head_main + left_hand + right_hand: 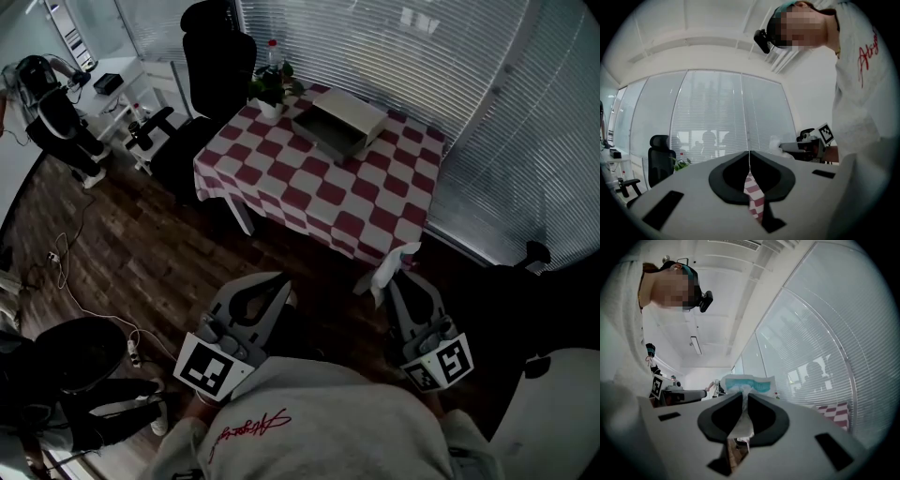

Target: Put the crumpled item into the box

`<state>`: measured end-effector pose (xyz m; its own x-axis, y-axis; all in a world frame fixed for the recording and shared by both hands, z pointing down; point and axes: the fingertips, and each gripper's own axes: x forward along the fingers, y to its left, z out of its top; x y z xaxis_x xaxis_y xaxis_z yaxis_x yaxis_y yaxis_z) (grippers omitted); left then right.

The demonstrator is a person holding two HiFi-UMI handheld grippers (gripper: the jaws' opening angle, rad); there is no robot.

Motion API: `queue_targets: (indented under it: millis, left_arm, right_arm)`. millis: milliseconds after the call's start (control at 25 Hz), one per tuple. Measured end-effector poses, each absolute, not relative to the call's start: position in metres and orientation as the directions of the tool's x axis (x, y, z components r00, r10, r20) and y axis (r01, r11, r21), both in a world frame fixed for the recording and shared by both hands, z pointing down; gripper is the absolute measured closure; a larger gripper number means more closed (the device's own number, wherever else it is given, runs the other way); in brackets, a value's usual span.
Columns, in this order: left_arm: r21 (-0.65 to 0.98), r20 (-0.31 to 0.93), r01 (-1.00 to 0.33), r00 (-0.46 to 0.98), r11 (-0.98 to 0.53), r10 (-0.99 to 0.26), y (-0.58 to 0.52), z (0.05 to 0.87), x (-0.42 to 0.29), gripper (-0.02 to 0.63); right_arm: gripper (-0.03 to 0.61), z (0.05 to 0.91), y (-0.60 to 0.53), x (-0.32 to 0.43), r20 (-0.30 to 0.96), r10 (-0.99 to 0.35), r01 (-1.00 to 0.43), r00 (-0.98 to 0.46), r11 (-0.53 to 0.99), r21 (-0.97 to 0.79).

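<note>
- Right gripper (745,397) pinches the crumpled item (746,384), a white wad with a teal-printed top. Its jaws close on a thin lower fold while the bulk sticks out past the tips.
- We judge that hold the main risk: the soft wad could slide out of so narrow a pinch during a quick swing and fall to the floor short of the table (319,202).
- Left gripper (749,161) has its jaws pressed together at the tips with nothing between them; only checked cloth shows through the gap behind them.
- The box (342,117) sits near the table's far edge, well apart from the item, so we need a long reach across the cloth.
- A plant (270,92) stands just beside the box at the far left corner. We could clip it, or catch the box wall and shove it.
- We hold both grippers low before the body, off the near edge: the right tilted slightly upward, the left level, side by side.
</note>
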<state>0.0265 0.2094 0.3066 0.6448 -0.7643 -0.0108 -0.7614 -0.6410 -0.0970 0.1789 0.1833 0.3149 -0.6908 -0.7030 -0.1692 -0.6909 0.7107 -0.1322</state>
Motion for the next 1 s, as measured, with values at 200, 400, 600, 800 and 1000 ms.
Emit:
queue_targets:
  millis: [200,400,600,800,1000]
  left_arm:
    - [-0.106,-0.025,-0.763,0.643,-0.637,-0.766,0.185,0.304,0.016,0.594]
    - [-0.113,-0.046,-0.765,0.641,-0.634,-0.766,0.161,0.298,0.009,0.594]
    - [-0.11,-0.053,-0.766,0.641,-0.633,-0.766,0.136,0.299,0.005,0.594]
    - [-0.101,-0.045,-0.763,0.645,-0.639,-0.763,0.111,0.304,0.006,0.594]
    - [-0.1,-0.046,-0.755,0.654,-0.648,-0.755,0.088,0.303,0.007,0.594]
  right_arm:
    - [0.531,0.314,0.162,0.169,-0.173,-0.704,-0.694,-0.689,0.709,-0.124]
    - [0.531,0.305,0.14,0.16,-0.191,-0.694,-0.689,-0.694,0.717,-0.102]
    - [0.531,0.309,0.117,0.155,-0.177,-0.694,-0.69,-0.698,0.718,-0.092]
    - [0.531,0.317,0.093,0.156,-0.162,-0.702,-0.697,-0.693,0.711,-0.098]
    - [0.531,0.315,0.071,0.157,-0.164,-0.709,-0.704,-0.685,0.703,-0.099]
